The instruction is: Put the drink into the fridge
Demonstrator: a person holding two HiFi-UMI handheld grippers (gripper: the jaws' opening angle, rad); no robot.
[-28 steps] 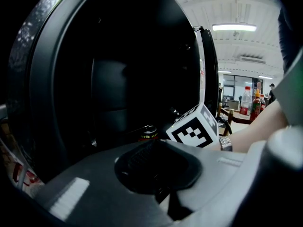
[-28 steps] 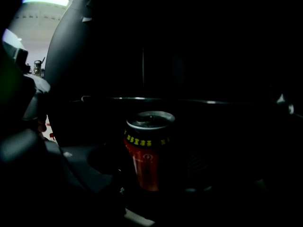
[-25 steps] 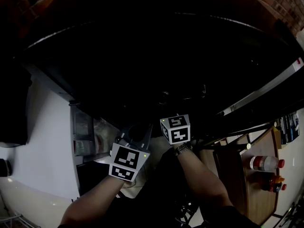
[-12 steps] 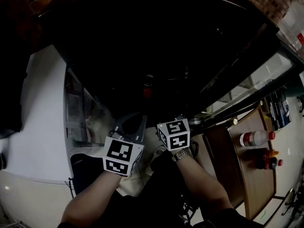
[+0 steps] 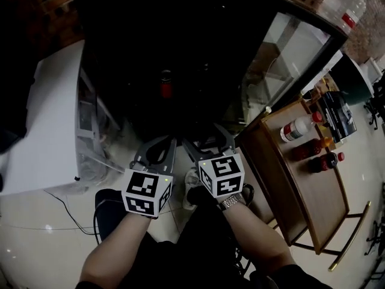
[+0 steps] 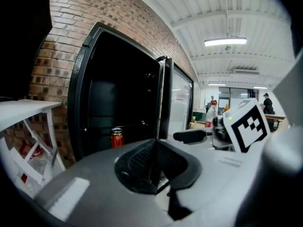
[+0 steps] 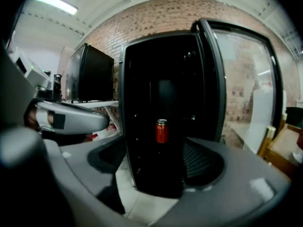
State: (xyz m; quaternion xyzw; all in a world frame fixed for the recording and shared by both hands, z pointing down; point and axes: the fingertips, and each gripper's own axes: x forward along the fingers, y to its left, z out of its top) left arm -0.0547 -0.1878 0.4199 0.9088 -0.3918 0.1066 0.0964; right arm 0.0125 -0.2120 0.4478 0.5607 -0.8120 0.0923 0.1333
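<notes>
A red drink can (image 5: 166, 89) stands upright on a shelf inside the open black fridge (image 5: 180, 35). The fridge's glass door (image 5: 292, 53) is swung out to the right. Both grippers hover low in front of the fridge, apart from the can. My left gripper (image 5: 156, 146) is shut with nothing in it; in the left gripper view its pads meet (image 6: 154, 162) and the can (image 6: 117, 138) shows beyond, to the left. My right gripper (image 5: 206, 137) is open and empty, and the right gripper view shows the can (image 7: 162, 131) far off between its jaws (image 7: 158, 167).
A white shelf unit (image 5: 42, 131) stands left of the fridge, with a black box (image 7: 90, 79) on top. To the right is a wooden table (image 5: 301, 191) with bottles (image 5: 298, 127) and sauce bottles (image 5: 319, 155). People stand far off (image 6: 213, 100).
Both grippers have drawn back from the fridge, and the view has swung so that the glass door and the wooden table show more. The can stays on its shelf.
</notes>
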